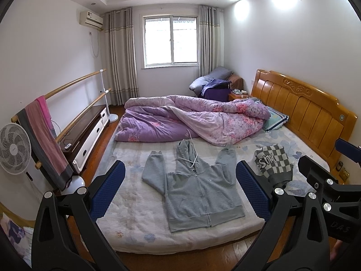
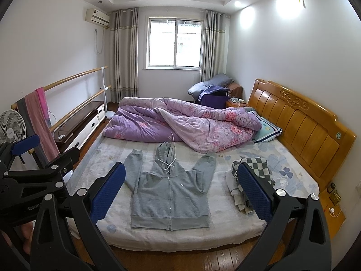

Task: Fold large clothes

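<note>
A grey zip hoodie [image 1: 198, 192] lies flat on the bed, front up, sleeves spread upward, hood toward the quilt; it also shows in the right wrist view [image 2: 171, 192]. A checkered black-and-white garment [image 1: 273, 164] lies crumpled to its right, also seen in the right wrist view [image 2: 255, 169]. My left gripper [image 1: 180, 189] is open and empty, held above the bed's foot, well short of the hoodie. My right gripper [image 2: 180, 189] is open and empty at the same distance. Each gripper shows at the edge of the other's view.
A bunched purple floral quilt [image 1: 180, 119] and a pillow [image 1: 275, 117] lie on the far half of the bed [image 1: 126, 180]. A wooden headboard [image 1: 300, 113] stands at right. A fan [image 1: 13, 149], a rail with towels [image 1: 42, 135] and a low cabinet [image 1: 90, 126] stand at left.
</note>
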`<state>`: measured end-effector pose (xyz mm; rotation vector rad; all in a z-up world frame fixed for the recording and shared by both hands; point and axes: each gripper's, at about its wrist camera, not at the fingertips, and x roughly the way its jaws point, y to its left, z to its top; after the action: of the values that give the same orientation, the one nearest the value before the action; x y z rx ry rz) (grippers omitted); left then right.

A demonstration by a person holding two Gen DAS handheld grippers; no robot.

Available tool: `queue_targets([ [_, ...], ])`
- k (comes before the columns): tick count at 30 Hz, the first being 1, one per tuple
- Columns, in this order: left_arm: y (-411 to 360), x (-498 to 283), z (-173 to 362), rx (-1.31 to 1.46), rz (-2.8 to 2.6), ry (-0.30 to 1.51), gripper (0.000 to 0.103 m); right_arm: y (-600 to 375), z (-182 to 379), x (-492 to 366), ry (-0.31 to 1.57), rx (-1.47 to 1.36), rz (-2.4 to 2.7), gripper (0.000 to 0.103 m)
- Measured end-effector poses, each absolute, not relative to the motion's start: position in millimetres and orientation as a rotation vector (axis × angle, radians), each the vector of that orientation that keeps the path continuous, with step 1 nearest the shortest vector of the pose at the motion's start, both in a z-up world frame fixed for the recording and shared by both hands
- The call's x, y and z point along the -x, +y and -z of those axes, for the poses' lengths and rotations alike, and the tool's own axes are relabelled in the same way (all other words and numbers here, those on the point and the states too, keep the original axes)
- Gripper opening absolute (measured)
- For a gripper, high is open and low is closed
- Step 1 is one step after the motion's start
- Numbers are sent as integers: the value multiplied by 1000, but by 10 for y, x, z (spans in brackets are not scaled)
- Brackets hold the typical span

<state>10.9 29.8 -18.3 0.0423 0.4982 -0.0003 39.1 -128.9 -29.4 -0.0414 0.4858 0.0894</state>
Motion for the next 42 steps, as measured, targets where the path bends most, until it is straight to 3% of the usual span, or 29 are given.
queue_targets([
  [17, 386, -1002, 465, -43, -48, 572, 98, -1269, 622, -1282, 540, 43, -134, 96],
  [31, 204, -2571, 676, -19, -137, 607, 98, -1479, 819, -2768, 552, 50, -222, 96],
  [42, 551, -3698, 1245, -17, -106, 716, 98, -1177, 1288, -3679, 668, 57, -182, 96],
])
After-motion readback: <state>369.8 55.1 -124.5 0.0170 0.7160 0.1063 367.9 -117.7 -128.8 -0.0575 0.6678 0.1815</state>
